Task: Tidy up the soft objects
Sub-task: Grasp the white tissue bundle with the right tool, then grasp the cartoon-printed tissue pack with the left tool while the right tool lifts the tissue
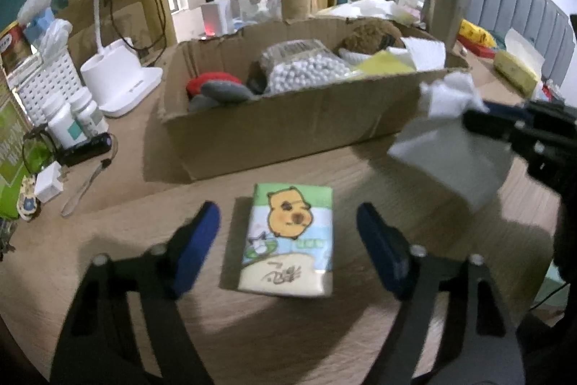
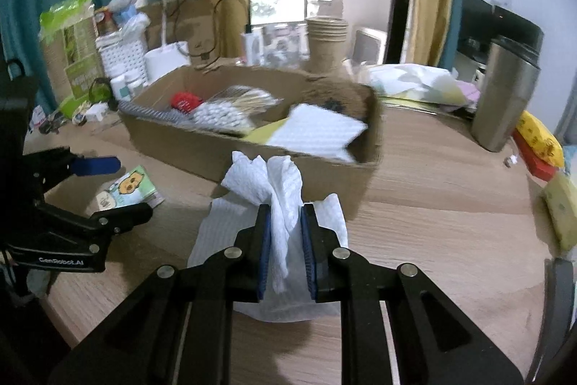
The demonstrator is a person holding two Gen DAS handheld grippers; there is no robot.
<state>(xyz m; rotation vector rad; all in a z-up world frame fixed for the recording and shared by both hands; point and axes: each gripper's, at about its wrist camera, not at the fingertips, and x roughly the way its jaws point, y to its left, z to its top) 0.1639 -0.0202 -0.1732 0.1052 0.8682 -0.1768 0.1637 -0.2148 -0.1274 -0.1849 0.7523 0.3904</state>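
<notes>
A tissue pack (image 1: 288, 240) with a cartoon bear lies flat on the wooden table; it also shows in the right wrist view (image 2: 126, 192). My left gripper (image 1: 288, 240) is open, its blue pads either side of the pack, apart from it. My right gripper (image 2: 285, 240) is shut on a white paper towel (image 2: 277, 204) and holds it just above the table in front of the cardboard box (image 2: 216, 147). The towel also shows in the left wrist view (image 1: 450, 147), to the right of the box (image 1: 288, 118). The box holds several soft items, among them a bag of white balls (image 1: 310, 69).
A white lamp base (image 1: 119, 78), a white basket (image 1: 47, 85), bottles (image 1: 75, 121) and small clutter stand left of the box. A steel tumbler (image 2: 505, 92) and yellow sponges (image 2: 559, 204) are at the right. A stack of paper cups (image 2: 326, 38) stands behind the box.
</notes>
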